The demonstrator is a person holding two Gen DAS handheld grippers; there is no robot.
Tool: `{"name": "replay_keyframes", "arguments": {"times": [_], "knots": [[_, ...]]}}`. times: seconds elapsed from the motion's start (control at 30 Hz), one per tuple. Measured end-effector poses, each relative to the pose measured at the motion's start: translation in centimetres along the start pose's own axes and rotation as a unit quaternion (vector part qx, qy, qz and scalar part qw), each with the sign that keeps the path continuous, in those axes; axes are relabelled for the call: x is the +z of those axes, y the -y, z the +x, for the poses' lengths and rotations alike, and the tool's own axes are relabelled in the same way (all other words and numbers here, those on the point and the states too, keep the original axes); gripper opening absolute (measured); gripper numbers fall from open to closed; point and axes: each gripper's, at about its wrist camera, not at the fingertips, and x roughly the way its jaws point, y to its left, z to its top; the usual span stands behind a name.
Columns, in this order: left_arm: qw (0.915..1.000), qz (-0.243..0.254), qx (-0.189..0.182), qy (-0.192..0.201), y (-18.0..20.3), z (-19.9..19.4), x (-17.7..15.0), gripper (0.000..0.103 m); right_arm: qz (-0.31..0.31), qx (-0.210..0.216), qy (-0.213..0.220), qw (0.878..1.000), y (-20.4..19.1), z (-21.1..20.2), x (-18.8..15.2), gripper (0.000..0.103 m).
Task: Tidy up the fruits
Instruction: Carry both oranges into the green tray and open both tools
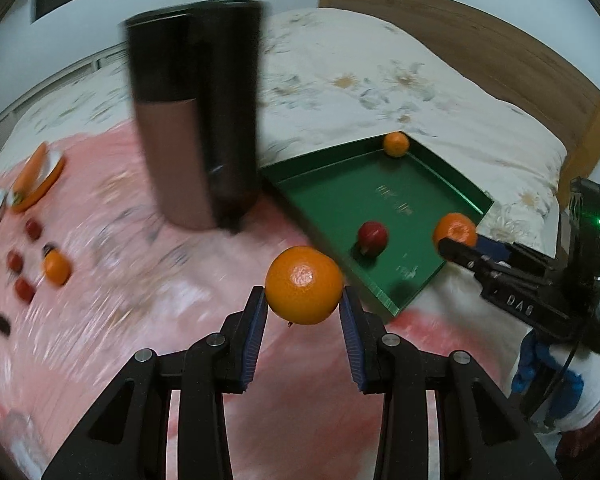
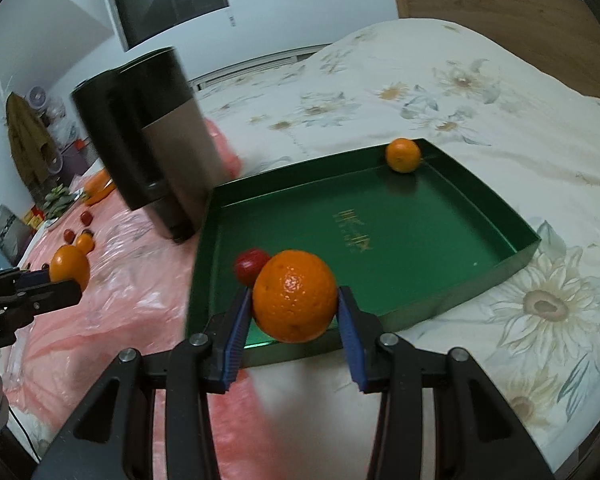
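The left gripper (image 1: pixel 303 304) pinches a mandarin (image 1: pixel 304 285) between its blue fingers (image 1: pixel 256 336) above the pink sheet (image 1: pixel 140 300). The right gripper (image 2: pixel 296 308) clamps an orange (image 2: pixel 295 296) over the green tray's (image 2: pixel 500 260) near edge, where a red fruit (image 2: pixel 249 265) and another mandarin (image 2: pixel 403 155) lie.

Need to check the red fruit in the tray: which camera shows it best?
Left wrist view: the red fruit lies unobstructed on the green tray floor. In the right wrist view the right gripper's held orange hides part of it.
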Motion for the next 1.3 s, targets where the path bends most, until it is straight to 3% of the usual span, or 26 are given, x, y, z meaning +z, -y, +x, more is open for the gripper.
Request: {"name": "replay_keyframes", "arguments": {"times": [0.37, 0.77, 1.3], "knots": [[0.9997, 0.020, -0.003, -0.011, 3.6, 7.4, 5.4, 0.032, 0.019, -0.025, 0.002, 1.000, 4.0, 3.0, 1.5, 0.038], [0.9991, 0.018, 0.007, -0.039, 4.0, 13.2, 6.4, 0.032, 0.002, -0.049, -0.009, 0.999, 5.3, 5.7, 2.3, 0.038], [0.9984, 0.011, -0.003, -0.055, 3.9, 14.0, 6.7, 0.033, -0.021, -0.092, -0.023, 0.995, 4.4, 6.0, 2.3, 0.042]]}}
